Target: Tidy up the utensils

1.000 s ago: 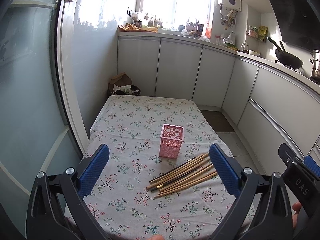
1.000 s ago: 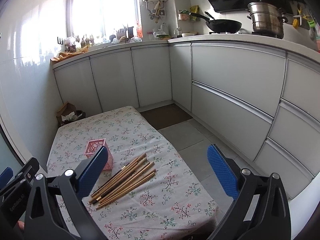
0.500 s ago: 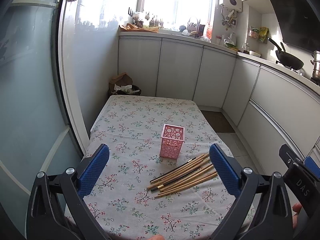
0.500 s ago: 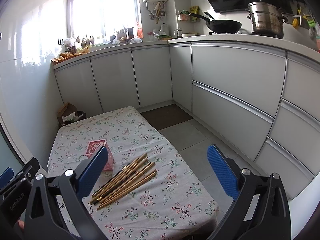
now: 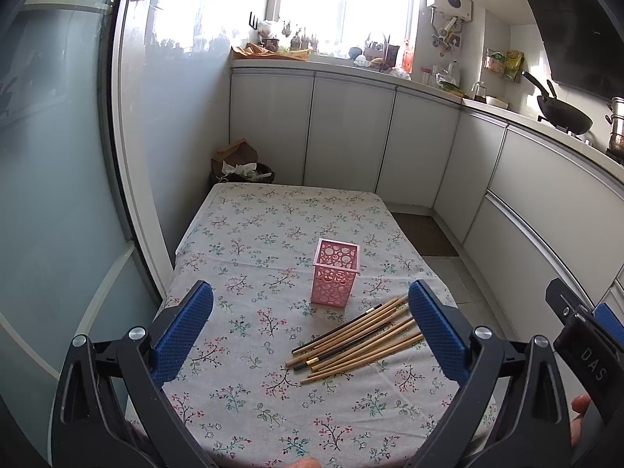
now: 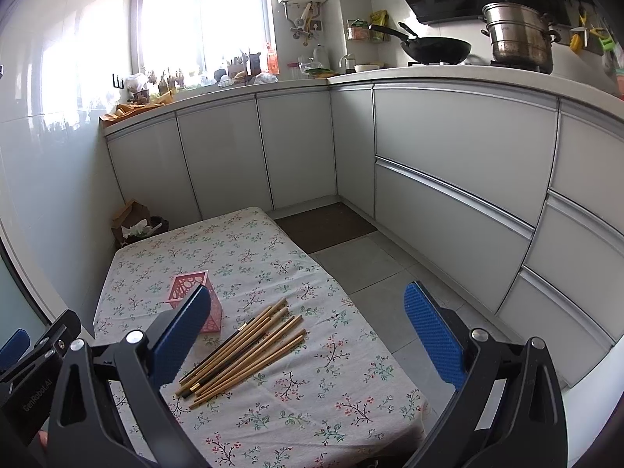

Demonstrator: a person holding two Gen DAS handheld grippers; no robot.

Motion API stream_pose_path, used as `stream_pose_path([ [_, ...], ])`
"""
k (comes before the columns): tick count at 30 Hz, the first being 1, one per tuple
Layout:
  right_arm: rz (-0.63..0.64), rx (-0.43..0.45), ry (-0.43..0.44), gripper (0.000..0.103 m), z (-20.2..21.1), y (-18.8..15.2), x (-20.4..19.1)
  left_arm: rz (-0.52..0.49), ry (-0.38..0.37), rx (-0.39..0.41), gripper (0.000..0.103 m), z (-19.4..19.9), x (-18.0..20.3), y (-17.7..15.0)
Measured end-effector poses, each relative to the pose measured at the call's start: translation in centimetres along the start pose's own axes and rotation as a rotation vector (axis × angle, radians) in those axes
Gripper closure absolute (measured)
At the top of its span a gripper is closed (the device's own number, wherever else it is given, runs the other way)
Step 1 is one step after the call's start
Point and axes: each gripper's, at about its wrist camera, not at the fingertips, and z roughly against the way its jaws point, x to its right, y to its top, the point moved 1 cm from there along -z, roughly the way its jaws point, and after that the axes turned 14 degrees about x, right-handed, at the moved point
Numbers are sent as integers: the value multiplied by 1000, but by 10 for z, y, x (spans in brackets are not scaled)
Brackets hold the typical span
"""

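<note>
Chopsticks [image 5: 357,339] lie in a loose fanned bundle on the bench [image 5: 241,241], lower centre-right of the left wrist view, tips pointing toward lower left, far ends running up toward the right blue pad. Most are pale wood; one or two are dark.

Left to right in the left wrist view: left gripper [image 5: 310,331] fingers wide apart, holding nothing, raised above the near end of the bench. Pink holder [image 5: 334,273], perforated with round holes, stands upright at frame centre between the two pads, just beyond the bundle and apart from it. Bundle sits nearer the right pad than the left. At the right edge, part of the other gripper's body shows.

Right wrist view, left to right: left blue pad overlaps the pink holder at lower left; chopsticks lie just right of that pad, lower centre-left. Right gripper [image 6: 308,335] also spread open and empty, its right pad out over the floor past the bench edge. Floral cloth covers the bench. Wok [image 6: 436,46] and steel pot [image 6: 520,35] sit at the upper right.
</note>
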Motion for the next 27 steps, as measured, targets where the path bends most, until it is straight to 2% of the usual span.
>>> stream_pose_path([
  [27, -15, -15, -4, 6, -7, -6, 7, -22, -5, -32, 7, -8, 8, -7],
])
